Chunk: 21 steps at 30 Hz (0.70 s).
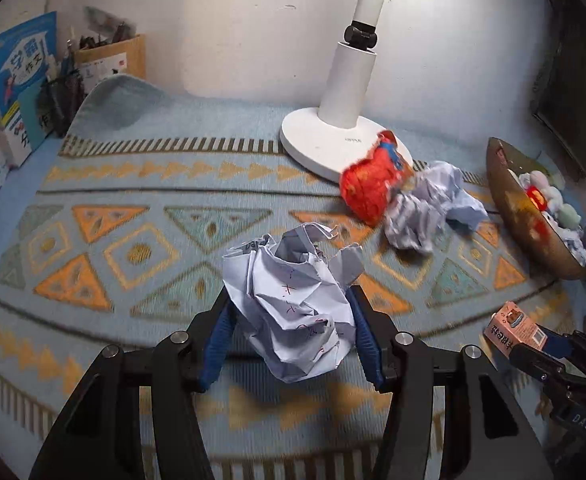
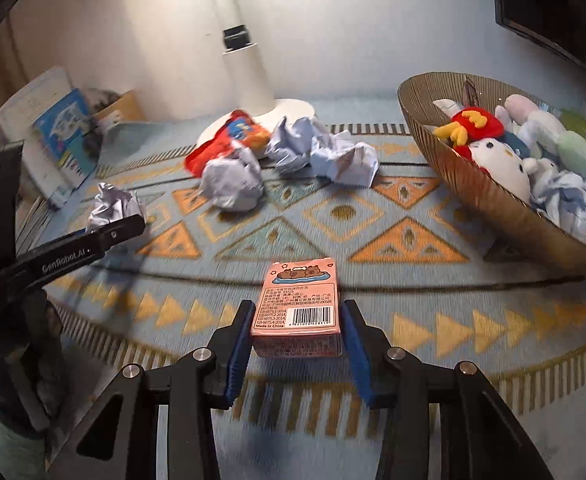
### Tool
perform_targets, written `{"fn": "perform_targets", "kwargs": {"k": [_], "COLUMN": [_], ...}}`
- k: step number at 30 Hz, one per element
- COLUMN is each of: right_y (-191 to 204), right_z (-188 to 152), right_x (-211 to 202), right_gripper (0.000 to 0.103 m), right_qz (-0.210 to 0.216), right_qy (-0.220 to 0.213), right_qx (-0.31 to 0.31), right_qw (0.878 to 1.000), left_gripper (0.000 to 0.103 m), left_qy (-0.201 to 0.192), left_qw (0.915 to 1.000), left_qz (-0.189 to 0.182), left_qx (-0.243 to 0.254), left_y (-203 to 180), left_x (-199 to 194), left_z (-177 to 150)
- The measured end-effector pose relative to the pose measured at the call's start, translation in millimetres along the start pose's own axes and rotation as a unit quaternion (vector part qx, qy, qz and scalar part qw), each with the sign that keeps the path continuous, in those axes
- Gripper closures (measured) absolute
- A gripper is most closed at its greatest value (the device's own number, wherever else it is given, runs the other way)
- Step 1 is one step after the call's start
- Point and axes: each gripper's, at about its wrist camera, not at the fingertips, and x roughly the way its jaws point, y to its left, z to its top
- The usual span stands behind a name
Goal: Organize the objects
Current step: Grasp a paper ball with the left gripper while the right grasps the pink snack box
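Observation:
A crumpled white paper ball [image 1: 297, 312] with red pen marks sits between the blue pads of my left gripper [image 1: 292, 296], which is shut on it a little above the patterned mat [image 1: 141, 208]. The right wrist view shows the same ball [image 2: 111, 208] at the left gripper's fingertip [image 2: 133, 224]. My right gripper [image 2: 297, 306] is shut on a small pink card box [image 2: 299, 308] with a barcode, held off the mat. That box [image 1: 511, 326] also appears at the lower right of the left wrist view.
A brown ribbed bowl [image 2: 493, 200] at the right holds plush toys and crumpled paper. A red snack bag [image 2: 229, 136] and more paper balls [image 2: 333, 156] lie by the white lamp base [image 1: 313, 140]. Books [image 1: 21, 80] and a pen box [image 1: 113, 60] stand at the left.

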Motion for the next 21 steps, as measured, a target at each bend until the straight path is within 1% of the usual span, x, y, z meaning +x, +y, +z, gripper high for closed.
{"fn": "perform_targets", "kwargs": {"k": [2,4,5,6,7,9,10,12,13,15,17,19,21], "right_y": [-5,-3,-1,-3,-4,-4,-3,1,4,12,17,16,12], "right_z": [-16,-27,-30,-32,-38,-40,-41,-44,-44,-46,-47,-47,-46], "right_x": [-12,-12,-14,-16,-17,-9,-11,-10,-9,-8,-6,-7,-7], "right_gripper": [0.061,0.061,0.061,0.061,0.061,0.058,0.056,0.048,0.046,0.043,0.043,0.043,0.043], "right_qz": [0.007,0.005,0.005,0.006,0.008,0.012,0.011,0.010,0.006,-0.011,-0.028,-0.038,-0.038], "right_qy": [0.007,0.013,0.015,0.014,0.014,0.024,0.019,0.020,0.020,0.020,0.021,0.019,0.018], "right_qx": [-0.021,-0.034,-0.036,-0.034,-0.032,-0.030,-0.031,-0.040,-0.046,-0.063,-0.075,-0.074,-0.062], "right_qw": [1.000,0.999,0.999,0.999,0.999,0.999,0.999,0.999,0.999,0.998,0.997,0.996,0.997], "left_gripper": [0.051,0.051,0.051,0.051,0.051,0.050,0.050,0.048,0.048,0.048,0.048,0.048,0.048], "left_qy": [0.000,0.006,0.010,0.013,0.008,0.001,0.001,0.004,0.008,0.008,0.008,0.008,0.008], "left_qw": [1.0000,0.9999,0.9998,0.9992,0.9985,0.9984,0.9978,0.9965,0.9958,0.9954,0.9958,0.9958,0.9958], "left_qz": [-0.004,0.007,0.017,0.037,0.054,0.056,0.064,0.081,0.088,0.091,0.088,0.088,0.088], "left_qx": [-0.003,-0.004,-0.006,-0.001,0.006,0.012,0.015,0.020,0.024,0.028,0.024,0.023,0.023], "left_y": [-8,-16,-19,-23,-26,-29,-29,-30,-32,-33,-31,-31,-32], "left_x": [-14,-19,-19,-19,-22,-26,-27,-24,-22,-22,-21,-22,-22], "left_z": [-23,-41,-48,-52,-55,-57,-60,-60,-60,-60,-60,-61,-61]}}
